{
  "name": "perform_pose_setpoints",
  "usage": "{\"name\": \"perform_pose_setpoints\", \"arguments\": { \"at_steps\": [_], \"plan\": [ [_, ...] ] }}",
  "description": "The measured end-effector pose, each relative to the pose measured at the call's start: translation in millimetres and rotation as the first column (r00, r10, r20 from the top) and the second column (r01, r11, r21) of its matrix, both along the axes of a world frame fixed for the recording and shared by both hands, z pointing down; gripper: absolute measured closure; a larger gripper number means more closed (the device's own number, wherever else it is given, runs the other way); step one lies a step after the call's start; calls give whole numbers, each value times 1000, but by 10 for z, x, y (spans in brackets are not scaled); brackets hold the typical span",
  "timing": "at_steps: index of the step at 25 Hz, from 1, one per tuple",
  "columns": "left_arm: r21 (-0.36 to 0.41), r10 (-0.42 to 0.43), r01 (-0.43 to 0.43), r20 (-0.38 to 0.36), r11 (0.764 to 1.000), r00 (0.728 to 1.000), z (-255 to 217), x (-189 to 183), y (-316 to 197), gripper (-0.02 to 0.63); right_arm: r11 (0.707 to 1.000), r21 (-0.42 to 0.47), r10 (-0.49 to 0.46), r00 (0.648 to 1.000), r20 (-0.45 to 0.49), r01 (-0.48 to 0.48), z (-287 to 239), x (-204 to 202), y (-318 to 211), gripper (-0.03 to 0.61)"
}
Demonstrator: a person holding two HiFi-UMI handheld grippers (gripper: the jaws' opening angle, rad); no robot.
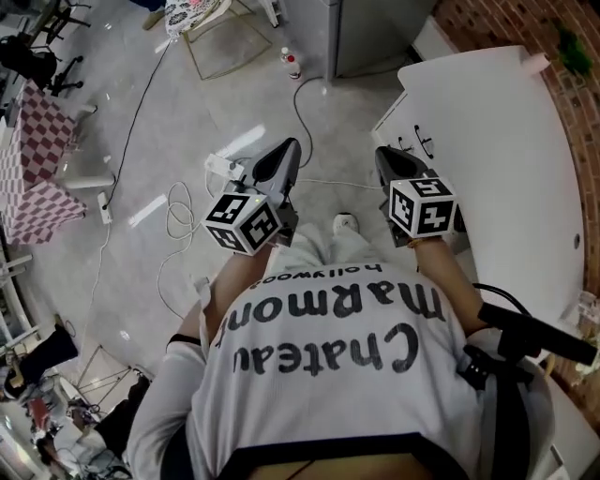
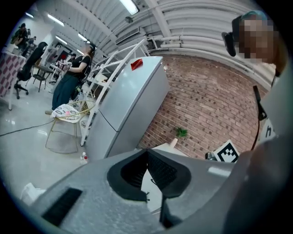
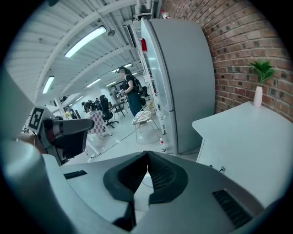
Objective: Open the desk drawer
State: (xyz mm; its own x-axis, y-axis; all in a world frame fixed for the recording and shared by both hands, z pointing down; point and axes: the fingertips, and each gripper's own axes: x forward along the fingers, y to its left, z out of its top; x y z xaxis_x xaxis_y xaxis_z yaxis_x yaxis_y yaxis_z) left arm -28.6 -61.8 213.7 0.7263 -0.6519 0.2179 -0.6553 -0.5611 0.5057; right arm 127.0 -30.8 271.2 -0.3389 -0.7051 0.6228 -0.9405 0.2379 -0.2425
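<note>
The white desk [image 1: 506, 141] stands at the right of the head view, against a brick wall. Its drawer front faces left and carries small dark handles [image 1: 419, 142]. The desk [image 3: 249, 132] and one handle [image 3: 222, 169] also show in the right gripper view. My right gripper [image 1: 382, 155] hangs in the air just left of the drawer front, apart from it. Its pads meet in the right gripper view [image 3: 147, 153], with nothing between them. My left gripper [image 1: 289, 145] is held further left over the floor, and its pads [image 2: 147, 151] are also together and empty.
A grey fridge [image 1: 375, 33] stands beyond the desk, with a bottle [image 1: 292, 63] on the floor beside it. Cables [image 1: 178, 211] and a power strip [image 1: 220, 167] lie on the floor. A small plant in a vase [image 3: 260, 87] sits on the desk. A wire chair [image 1: 211, 28] stands far back.
</note>
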Motion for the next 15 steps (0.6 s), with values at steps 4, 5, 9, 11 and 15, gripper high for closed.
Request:
{"name": "perform_pose_setpoints", "arguments": {
  "at_steps": [4,5,9,11,15],
  "plan": [
    [-56,106,-105,16,993,994,374,34,-38,598,996,-23,88,993,74,-86,338,-87,50,566],
    [-65,138,-136,26,989,990,466,24,-42,599,994,-36,111,988,112,-108,450,-132,66,566],
    [-89,245,-237,93,967,965,895,-93,-116,599,988,-95,140,967,212,-122,980,-411,43,566],
    [-130,286,-273,99,953,953,1160,-114,-119,598,982,-127,160,969,187,-138,1301,-424,75,566],
    [-276,309,-281,61,919,949,1841,-52,-68,599,953,-244,213,971,109,-181,2095,-191,220,566]
  ]
}}
